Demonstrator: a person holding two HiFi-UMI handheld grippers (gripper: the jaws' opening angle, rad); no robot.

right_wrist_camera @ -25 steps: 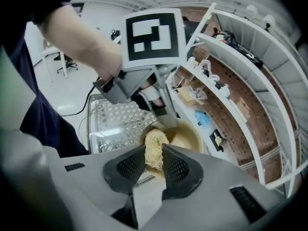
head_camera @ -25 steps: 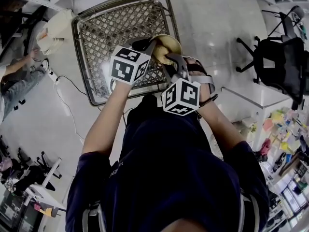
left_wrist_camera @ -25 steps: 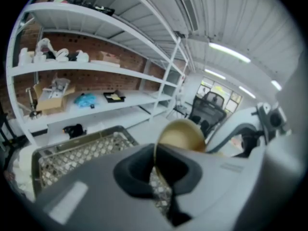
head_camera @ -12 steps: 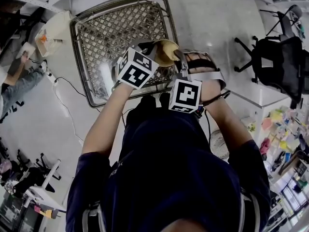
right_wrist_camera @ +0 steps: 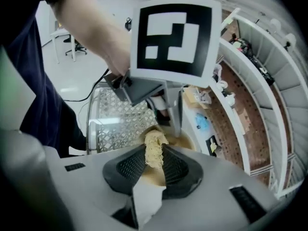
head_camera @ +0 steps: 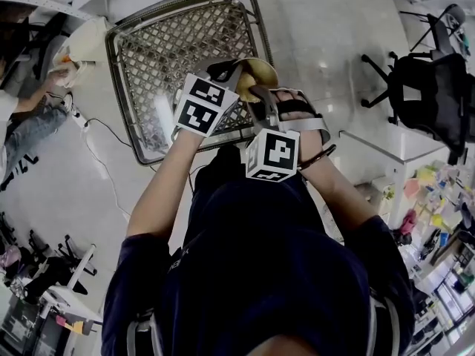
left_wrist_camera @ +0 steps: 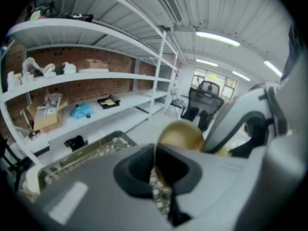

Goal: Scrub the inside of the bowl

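Two grips carry the risk: the left gripper (left_wrist_camera: pixel 155 163) is clamped thinly on the rim of the bowl (left_wrist_camera: pixel 181 134), held in the air above the basket (head_camera: pixel 178 43). The right gripper (right_wrist_camera: pixel 154 163) pinches a scrubbing pad (right_wrist_camera: pixel 153 144) inside it, and hard pushing could lever the bowl loose.

The pale floor (head_camera: pixel 326 39) carries a wire basket (head_camera: pixel 159 58) at upper left and a black office chair (head_camera: pixel 427 95) at right.

I count two claws: my left claw (left_wrist_camera: pixel 155 167) and my right claw (right_wrist_camera: pixel 153 163). Besides them, I count one gold bowl (left_wrist_camera: pixel 182 134), one fibrous scrub pad (right_wrist_camera: pixel 154 146), one wire basket (head_camera: pixel 159 35) and one black office chair (head_camera: pixel 434 99).
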